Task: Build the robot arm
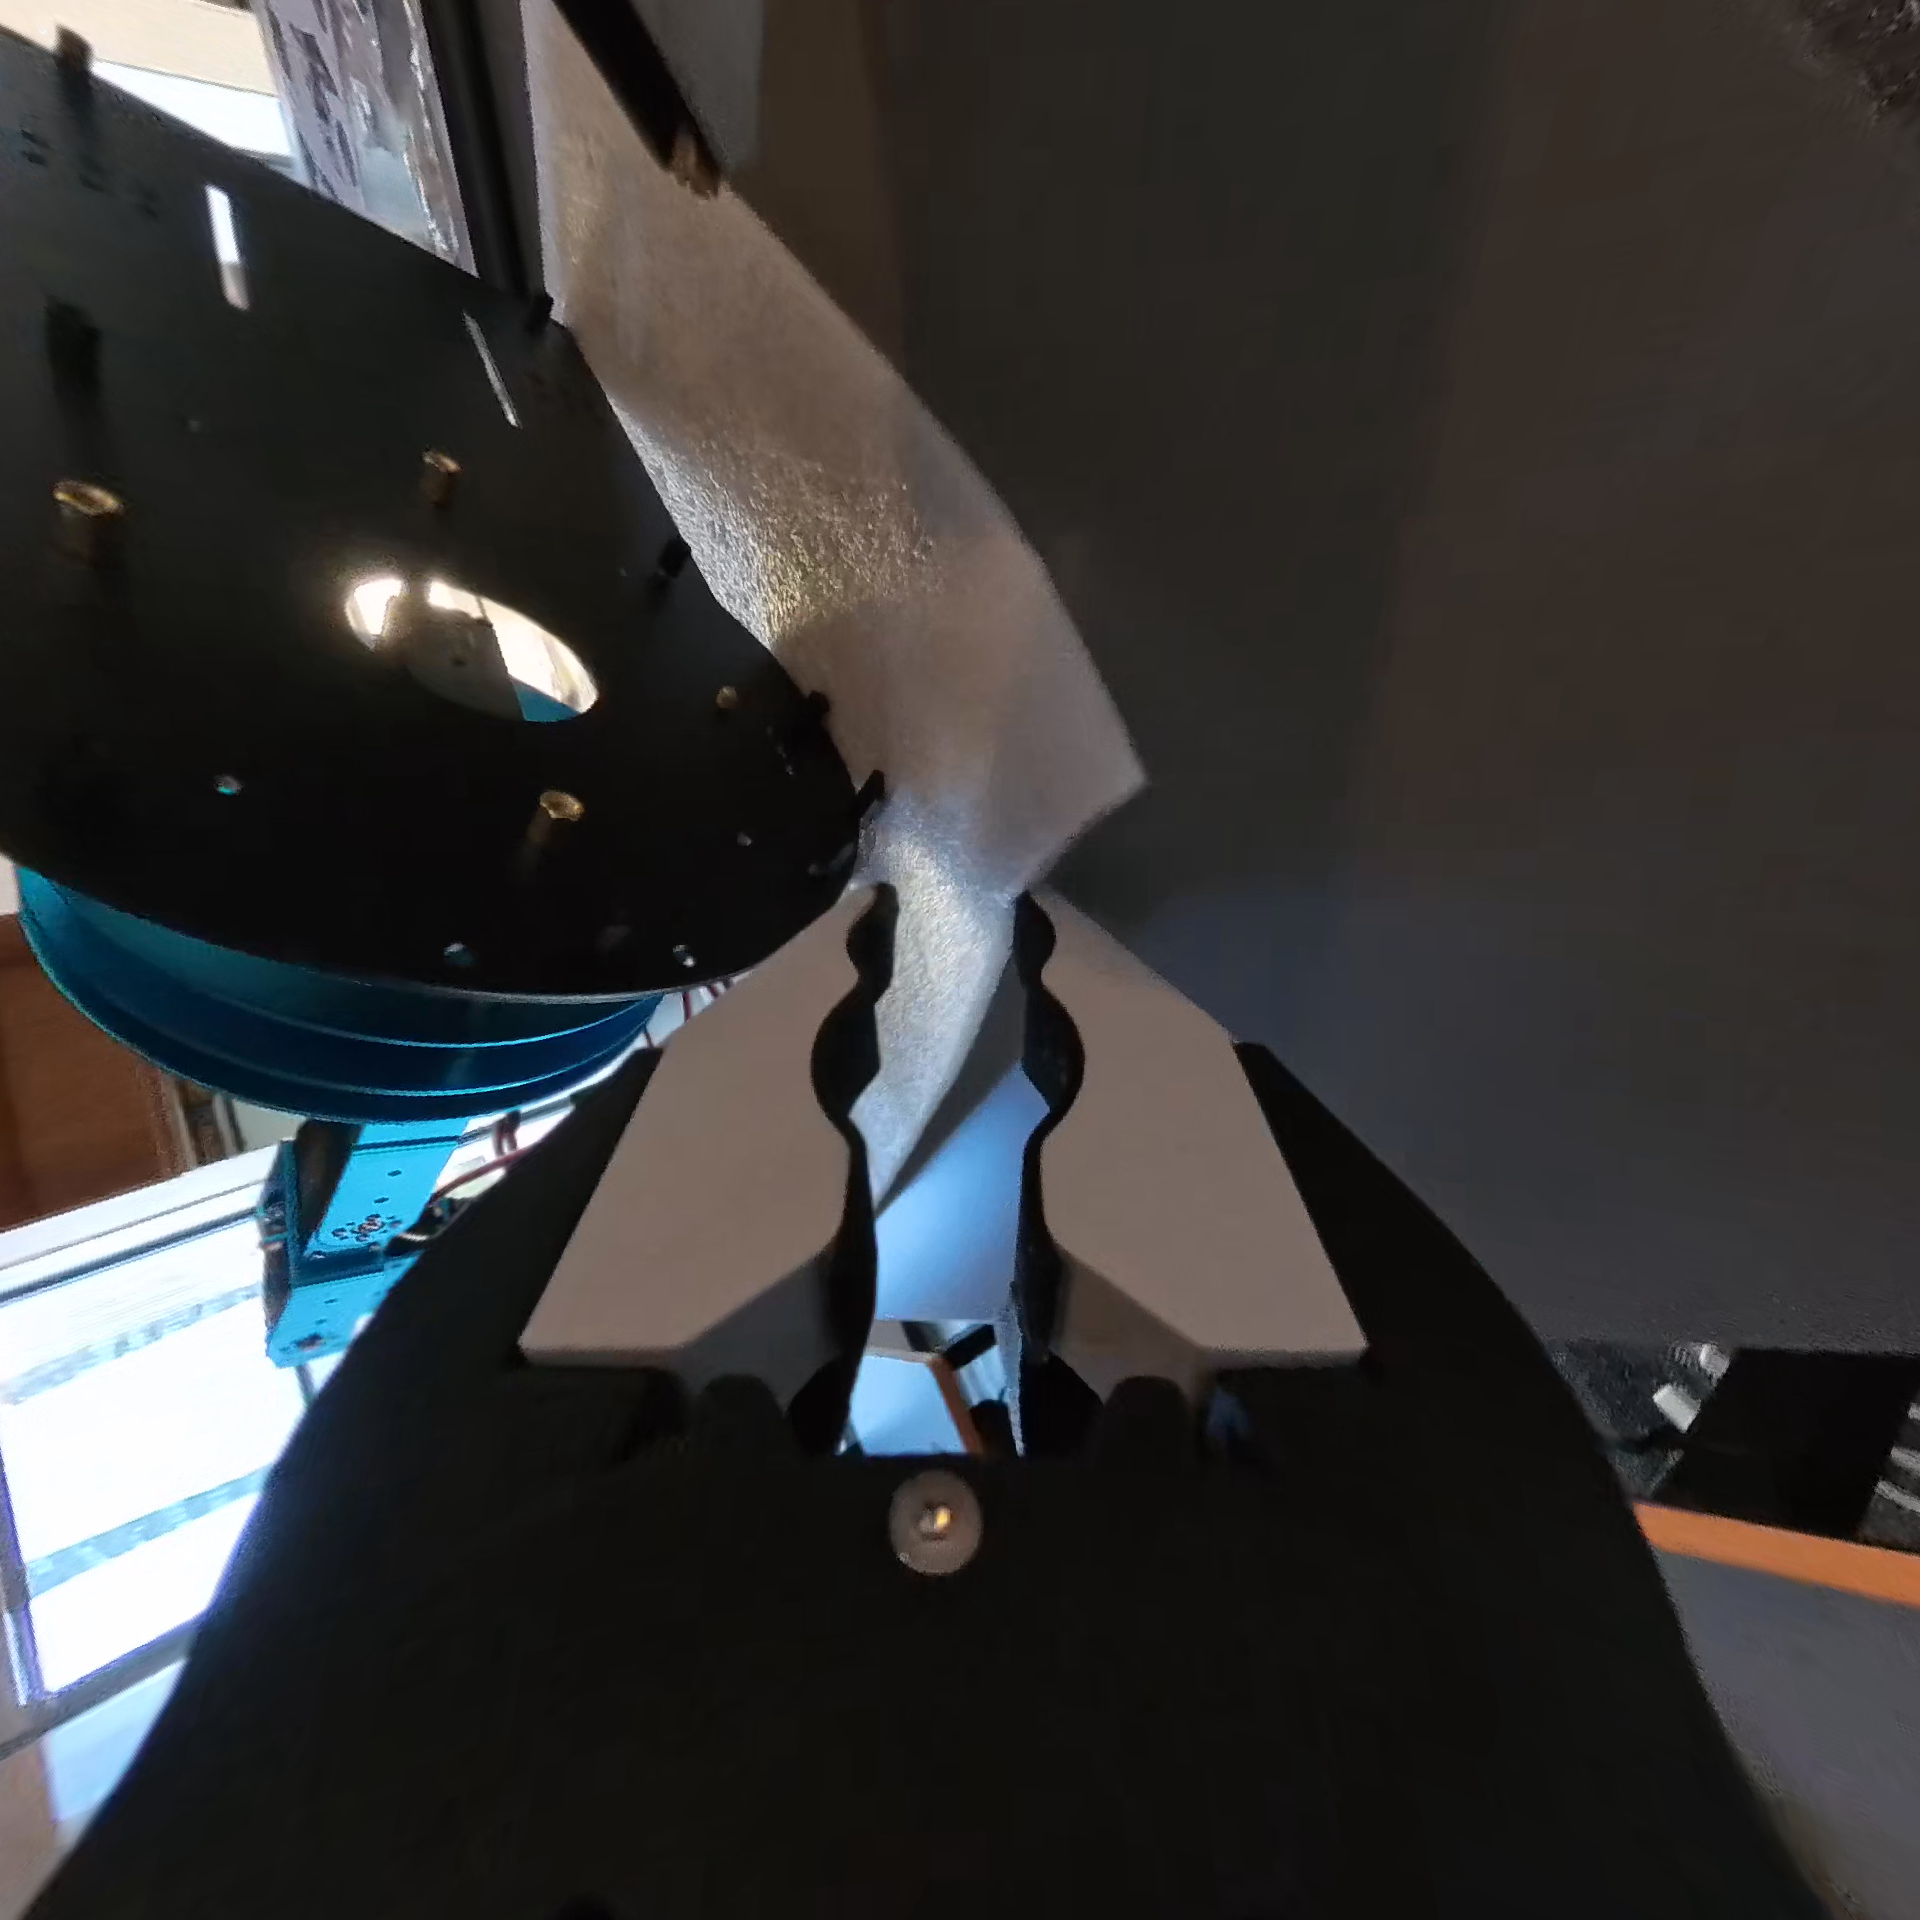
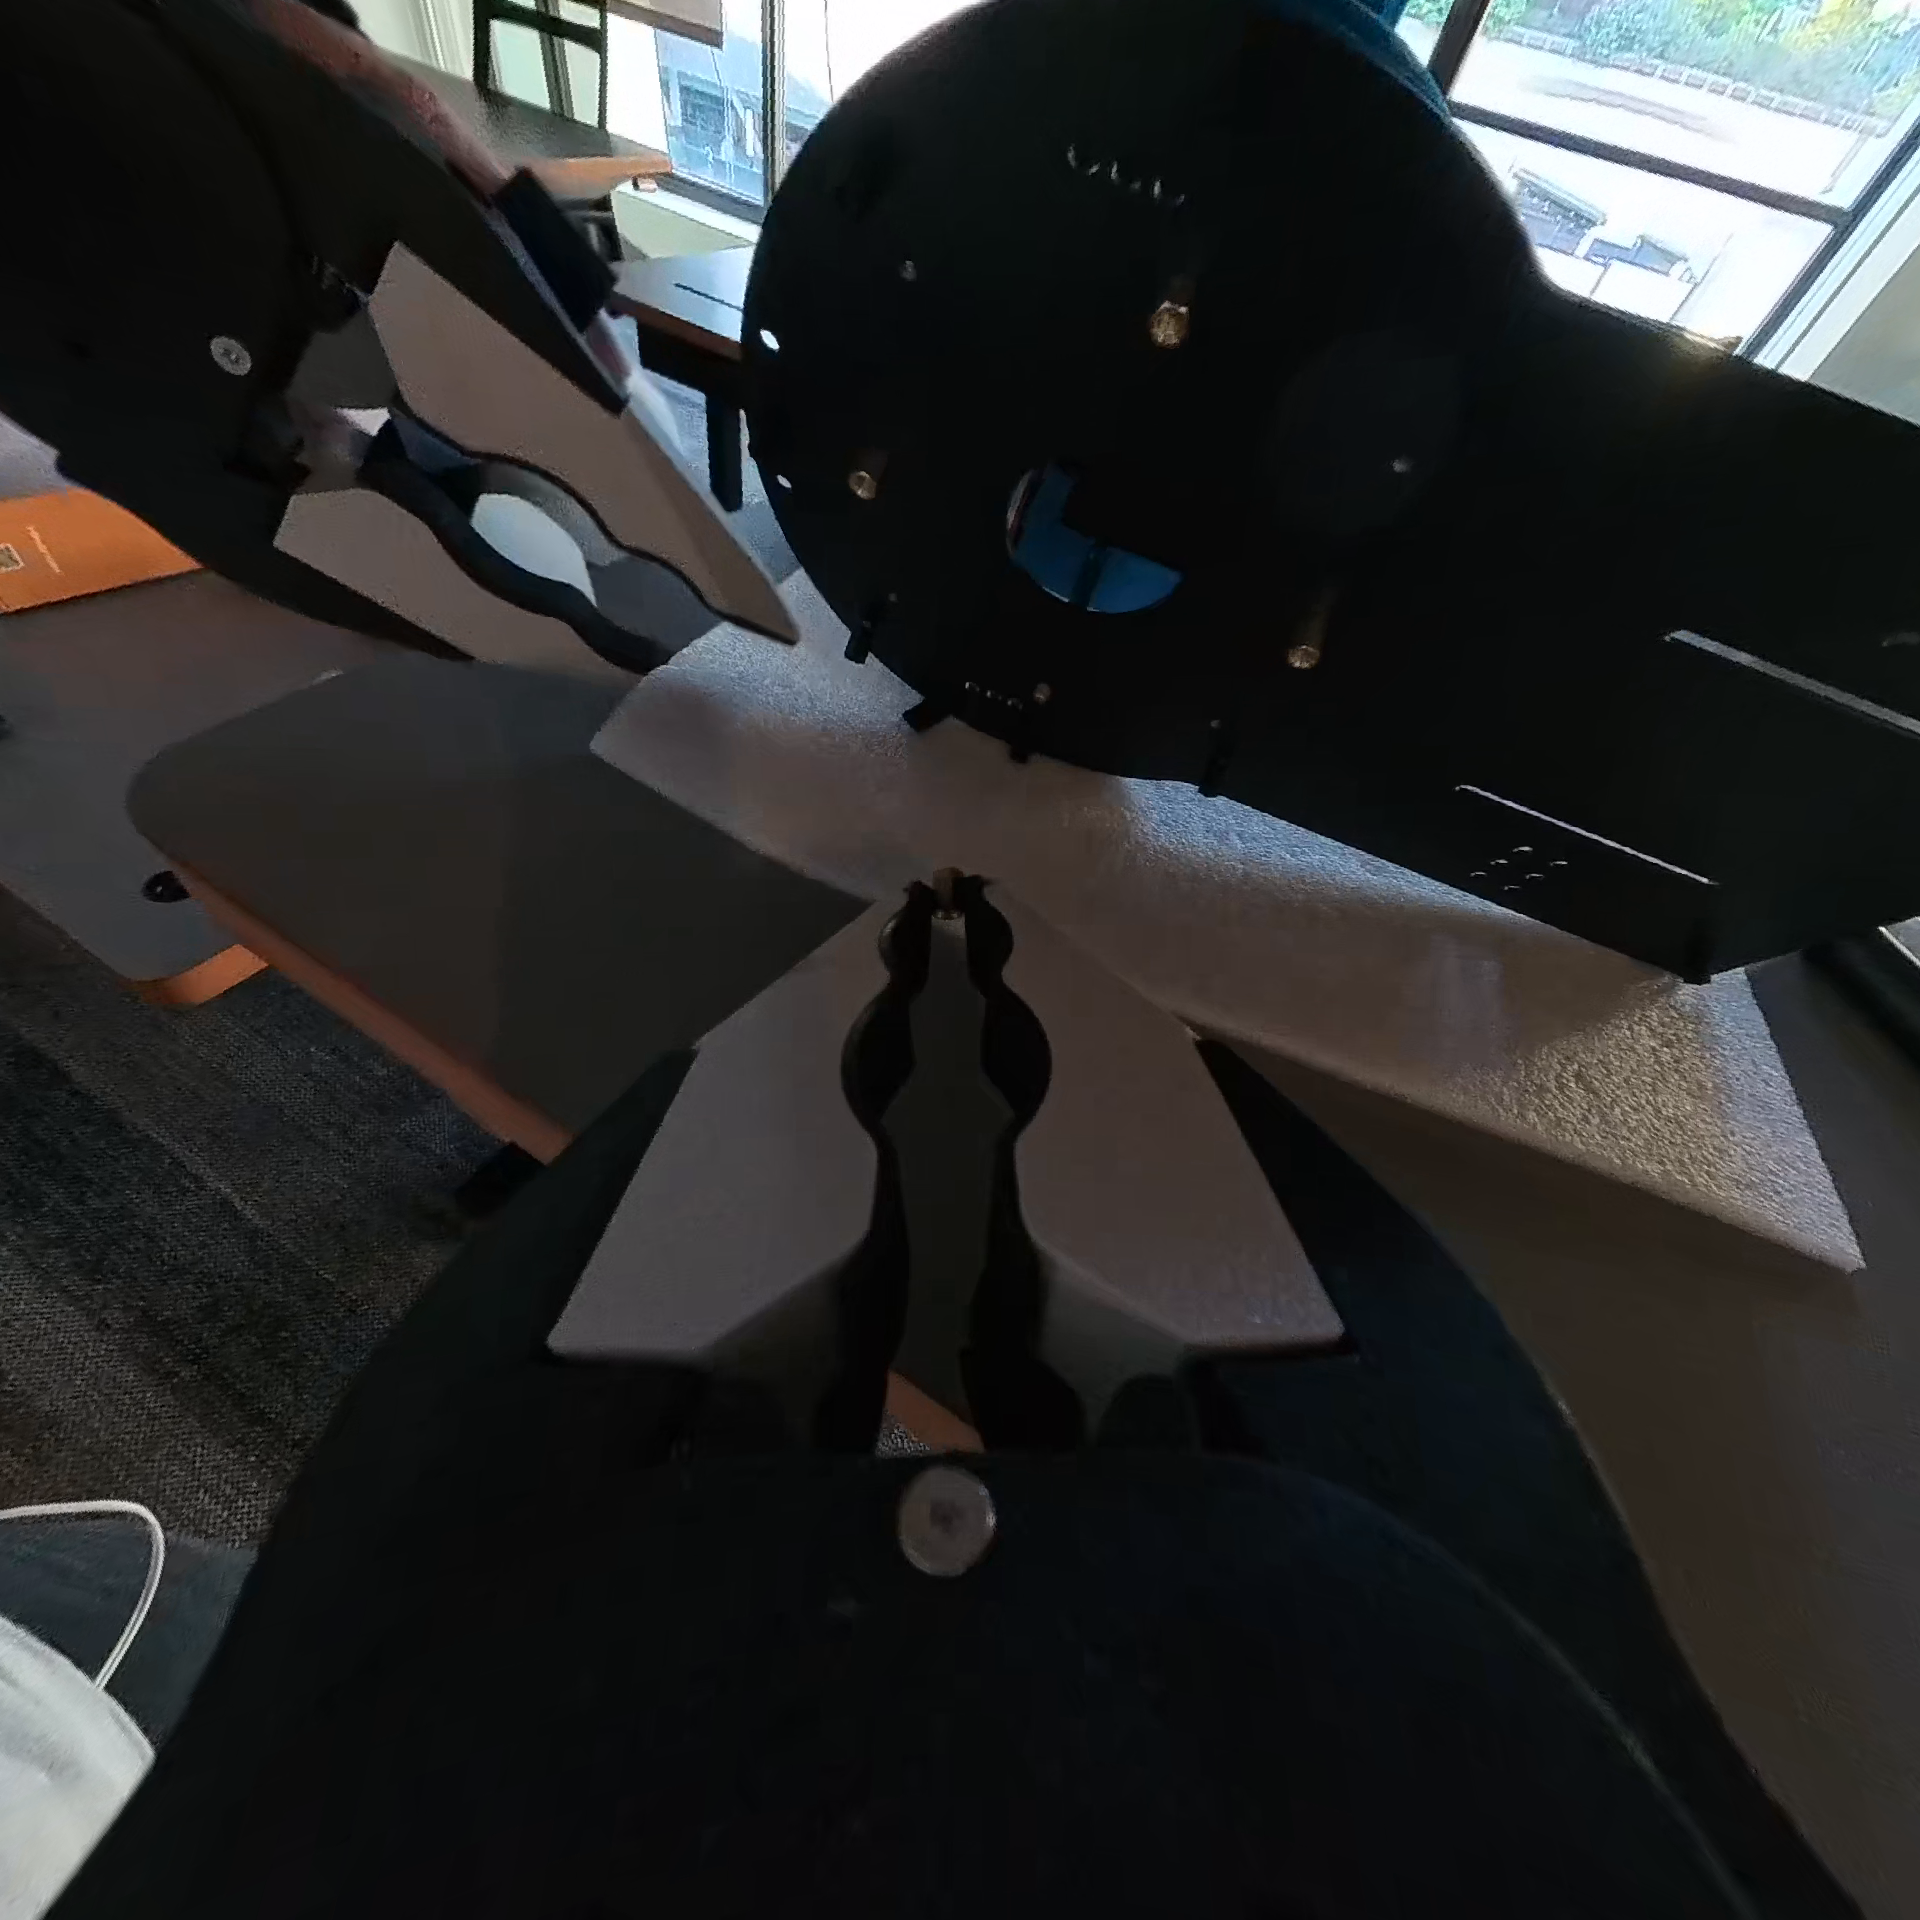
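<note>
A round black plate (image 1: 364, 727) with brass standoffs (image 1: 556, 816) stands tilted on its edge on a white foam sheet (image 1: 831, 520). A blue ring (image 1: 312, 1049) is fixed to its far side. My left gripper (image 1: 951, 904) is open and empty, its tips just beside the plate's rim and over the foam. In the right wrist view the plate (image 2: 1039, 364) fills the upper middle, on the foam (image 2: 1299, 935). My right gripper (image 2: 948, 899) is shut on a small brass standoff (image 2: 948, 885) just above the foam, below the plate. The left gripper (image 2: 717, 639) shows at upper left, open.
The foam lies on a dark table (image 2: 468, 831) with an orange edge. Grey carpet (image 2: 208, 1195) lies below left, and a white cable (image 2: 104, 1558) at lower left. A blue bracket with wires (image 1: 343, 1247) hangs under the ring. Windows (image 2: 1662, 156) are behind. Some 11 centimetres of space lies between my two pairs of fingers.
</note>
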